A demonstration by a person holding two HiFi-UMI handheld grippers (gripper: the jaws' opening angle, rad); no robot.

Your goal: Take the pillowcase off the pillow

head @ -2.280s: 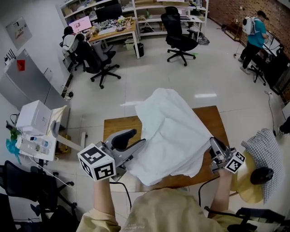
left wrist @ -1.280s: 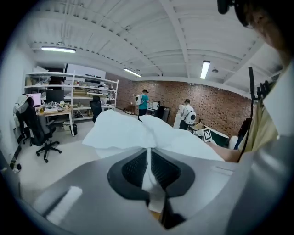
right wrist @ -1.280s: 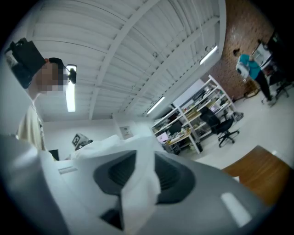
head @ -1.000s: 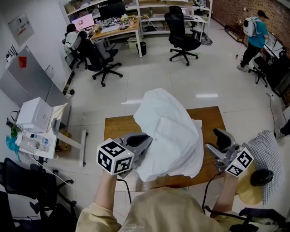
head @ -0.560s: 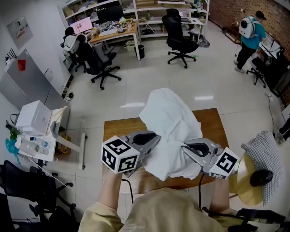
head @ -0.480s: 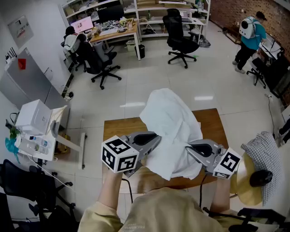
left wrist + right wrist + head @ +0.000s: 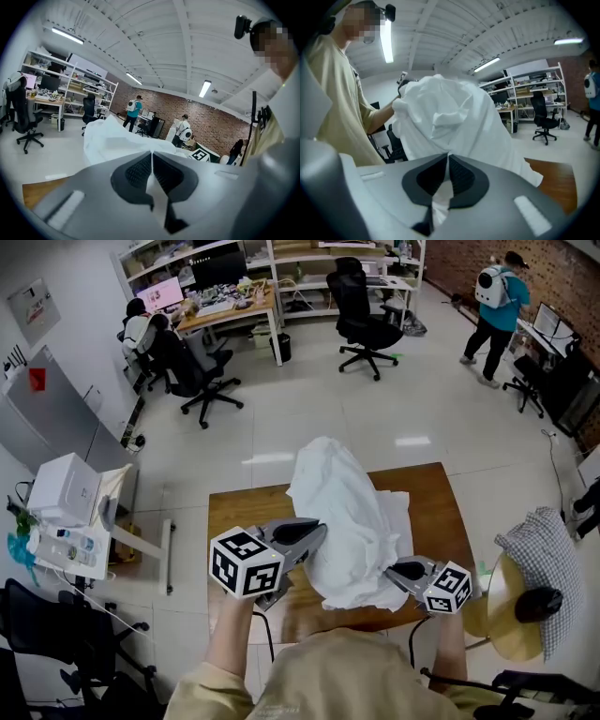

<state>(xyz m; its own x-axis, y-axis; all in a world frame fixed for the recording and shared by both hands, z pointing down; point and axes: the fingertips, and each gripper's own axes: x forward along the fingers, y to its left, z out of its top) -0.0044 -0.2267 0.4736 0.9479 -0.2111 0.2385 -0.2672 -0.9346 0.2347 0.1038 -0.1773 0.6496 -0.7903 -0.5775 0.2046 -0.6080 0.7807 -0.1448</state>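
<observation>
Before you stands a brown rectangular wooden table [image 7: 239,517] on a pale, glossy tiled floor [image 7: 309,418]. On the middle of its top lies a crumpled white fabric pillowcase [image 7: 342,521], heaped high, running from the far edge to the near one. A flatter white layer [image 7: 398,512] lies on the wood just beside the heap, on your right and touching it. You cannot tell whether this is the pillow or more of the case. The wood to your left and far right is bare.
</observation>
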